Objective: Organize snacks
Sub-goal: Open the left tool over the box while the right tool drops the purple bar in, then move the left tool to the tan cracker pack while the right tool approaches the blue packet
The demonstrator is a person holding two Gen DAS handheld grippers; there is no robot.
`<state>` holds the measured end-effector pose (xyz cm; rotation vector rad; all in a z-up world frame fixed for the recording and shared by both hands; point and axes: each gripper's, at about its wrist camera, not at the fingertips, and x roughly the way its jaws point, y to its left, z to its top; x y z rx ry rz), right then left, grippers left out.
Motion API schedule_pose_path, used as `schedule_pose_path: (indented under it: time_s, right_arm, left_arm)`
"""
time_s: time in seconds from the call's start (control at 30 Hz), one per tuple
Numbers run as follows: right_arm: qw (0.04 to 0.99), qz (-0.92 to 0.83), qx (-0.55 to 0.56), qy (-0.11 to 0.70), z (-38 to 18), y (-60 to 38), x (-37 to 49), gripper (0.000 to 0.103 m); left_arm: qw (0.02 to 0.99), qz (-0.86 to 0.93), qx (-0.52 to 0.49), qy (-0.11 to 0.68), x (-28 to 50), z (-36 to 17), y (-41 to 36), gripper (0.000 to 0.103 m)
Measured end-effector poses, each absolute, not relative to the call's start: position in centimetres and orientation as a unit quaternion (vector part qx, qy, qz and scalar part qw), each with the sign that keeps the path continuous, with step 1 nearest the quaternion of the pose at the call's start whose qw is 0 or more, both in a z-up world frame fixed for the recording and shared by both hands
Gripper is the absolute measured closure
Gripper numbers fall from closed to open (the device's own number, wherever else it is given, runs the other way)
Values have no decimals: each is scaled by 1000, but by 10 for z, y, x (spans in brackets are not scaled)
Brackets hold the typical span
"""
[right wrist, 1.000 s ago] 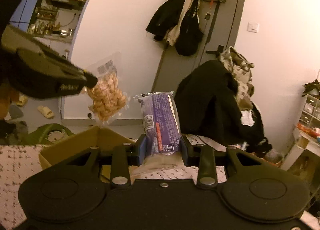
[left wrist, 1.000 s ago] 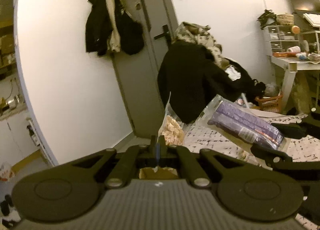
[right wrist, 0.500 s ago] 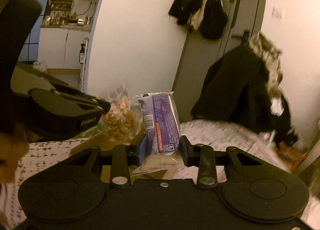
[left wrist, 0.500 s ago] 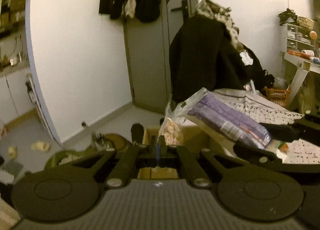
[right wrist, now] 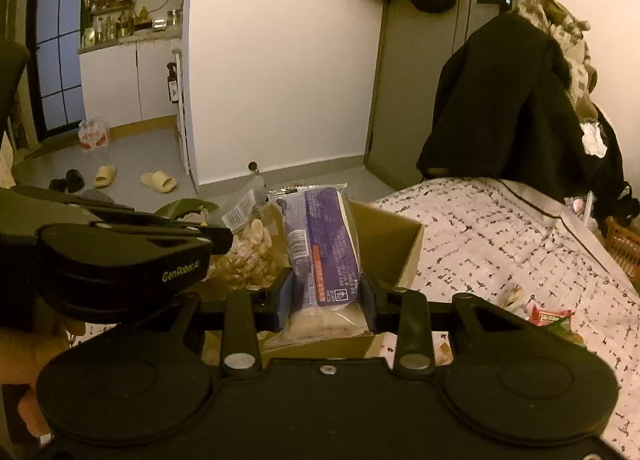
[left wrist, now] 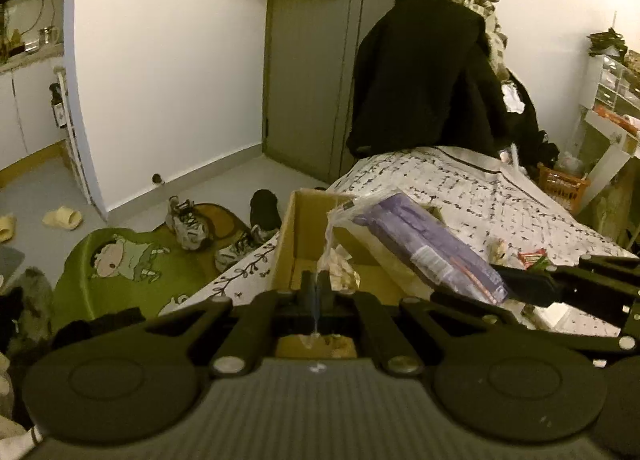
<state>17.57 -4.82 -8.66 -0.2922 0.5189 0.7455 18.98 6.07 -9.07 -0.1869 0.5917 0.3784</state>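
Nearest the lens in the left wrist view, the left claw (left wrist: 317, 292) is pressed together on the thin sealed edge of a clear bag (left wrist: 338, 264) of pale snack pieces; the bag hangs just ahead of the tips, over the open box (left wrist: 296, 227). In the right wrist view the same bag (right wrist: 250, 248) is seen at the tip of the left claw (right wrist: 224, 238), low against the box's left side.

The right claw (right wrist: 326, 292) is pinched on the lower end of a purple packet (right wrist: 320, 248), one finger on each long side. The packet's long axis runs forward, away from the claw, so its far end reaches out above the box (right wrist: 384, 227). From the left view the packet (left wrist: 428, 248) is seen slanting from the right claw (left wrist: 524, 288) up and leftward across the box mouth.

Both snacks are thus held over the same container, and neither is seen resting inside it. The drop is judged to turn on that relation: the box lies straight below and ahead of both claws, with the left bag lower and nearer the opening. Little of the box's inside is visible; whether it already holds anything cannot be told.

Farther right, loose wrappers (right wrist: 548, 318) lie on the patterned bed (right wrist: 500, 227), well apart from the box.
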Motion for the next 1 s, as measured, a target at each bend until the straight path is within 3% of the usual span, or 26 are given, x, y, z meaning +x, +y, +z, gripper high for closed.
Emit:
schedule_pose_path:
  time_s: [0.07,0.13,0.2,0.33,0.43,0.5,0.6,1.0]
  right_arm:
    - [884,364,-148,253,-87,-46,176,60]
    - [885,364,-146,250,-86,-49,174,37]
    - [893,353,-149,234,-83,-54,171,21]
    - [897,344,-149,235,-81,-65,171,19]
    - [901,335,-136,238,-78,-77,170,16]
    - [905,330,-127,238,-76,-85,170,12]
    - [908,323,-128,233,-76,-95,166,9]
    - [914,310,-50,258,-70,-140,177,4]
  left_arm:
    - [932,189,-101,293,190,-92,62,103]
    - [932,181,-114,291,190,-91,64,101]
    - [930,179,-120,298,192,-91,64,101]
    - [929,180,-120,301,191,-88,63,96]
    - [928,181,-122,302,189,-84,62,73]
    - [930,182,-120,297,187,-81,59,47]
    - [934,175,-112,291,182,-77,52,29]
    - [928,160,-121,313,167,-72,32,12]
